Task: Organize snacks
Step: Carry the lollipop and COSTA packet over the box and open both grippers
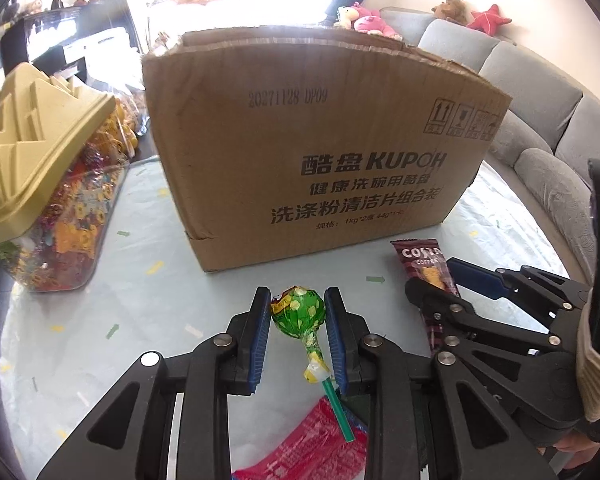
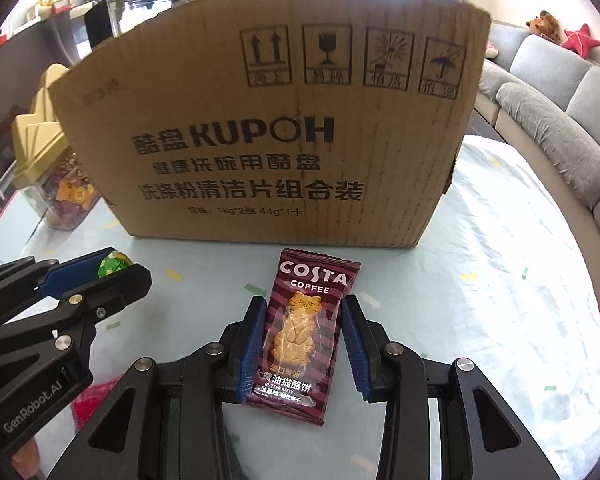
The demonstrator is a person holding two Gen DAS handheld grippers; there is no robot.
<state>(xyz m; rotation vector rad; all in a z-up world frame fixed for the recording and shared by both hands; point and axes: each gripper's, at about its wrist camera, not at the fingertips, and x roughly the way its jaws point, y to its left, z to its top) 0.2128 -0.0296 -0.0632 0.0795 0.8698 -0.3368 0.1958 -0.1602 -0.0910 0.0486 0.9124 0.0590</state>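
Left wrist view shows the left gripper [image 1: 298,306] straddling, perhaps touching, the green lollipop [image 1: 298,310] before the KUPOH carton [image 1: 320,140], the right gripper [image 2: 304,332] gapped around the Costa biscuit packet [image 2: 300,336], nothing boxed yet.

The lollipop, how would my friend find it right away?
Start at the big cardboard box on the table. Just in front of it, between the left tongs, sits the lollipop. It is the only round green sweet on a stick; the neighbouring Costa biscuit packet is flat and brown.
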